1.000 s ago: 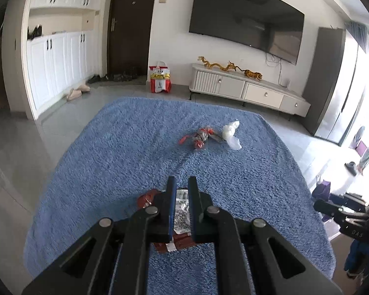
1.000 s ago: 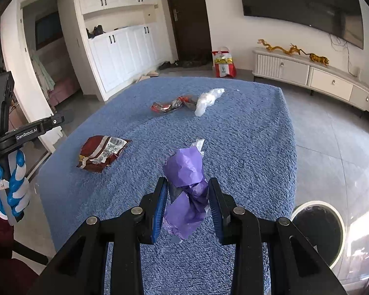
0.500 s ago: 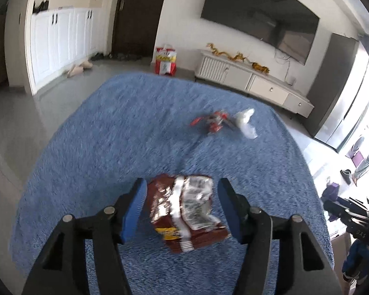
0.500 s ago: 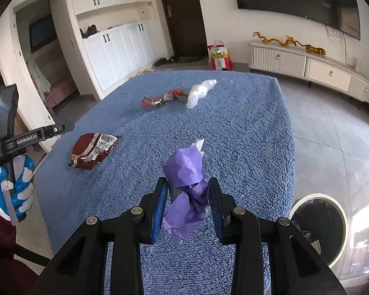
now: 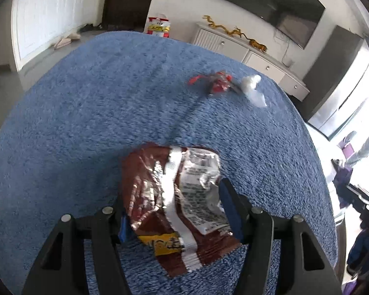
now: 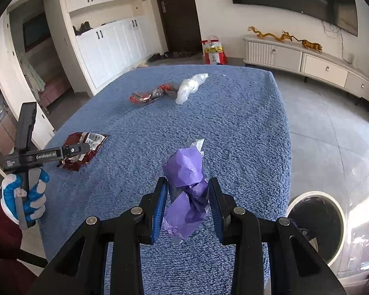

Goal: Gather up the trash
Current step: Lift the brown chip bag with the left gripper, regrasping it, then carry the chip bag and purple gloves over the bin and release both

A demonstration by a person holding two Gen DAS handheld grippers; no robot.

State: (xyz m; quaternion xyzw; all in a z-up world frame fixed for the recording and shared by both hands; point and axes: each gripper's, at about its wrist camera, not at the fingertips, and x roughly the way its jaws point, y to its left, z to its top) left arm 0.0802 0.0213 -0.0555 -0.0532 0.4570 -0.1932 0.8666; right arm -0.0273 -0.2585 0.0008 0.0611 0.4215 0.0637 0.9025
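Brown foil snack bag (image 5: 177,204) lies flat on the blue rug (image 5: 86,113), between the spread, untouching fingers of the left gripper (image 5: 174,211). The right gripper (image 6: 187,206) is clamped on a crumpled purple wrapper (image 6: 187,191) above the rug. Farther off lie a red wrapper (image 5: 217,83) and a white plastic bag (image 5: 253,88), touching; a round bin (image 6: 315,221) stands on the floor beside the rug.

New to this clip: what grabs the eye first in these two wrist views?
The crumpled purple bag clamped in the right gripper, low in the right wrist view above the blue rug, with a round white-rimmed bin on the floor at lower right. In the left wrist view, the brown snack wrapper lies on the rug between the fingers of the open left gripper. Farther off lie a red wrapper and a clear plastic bag.
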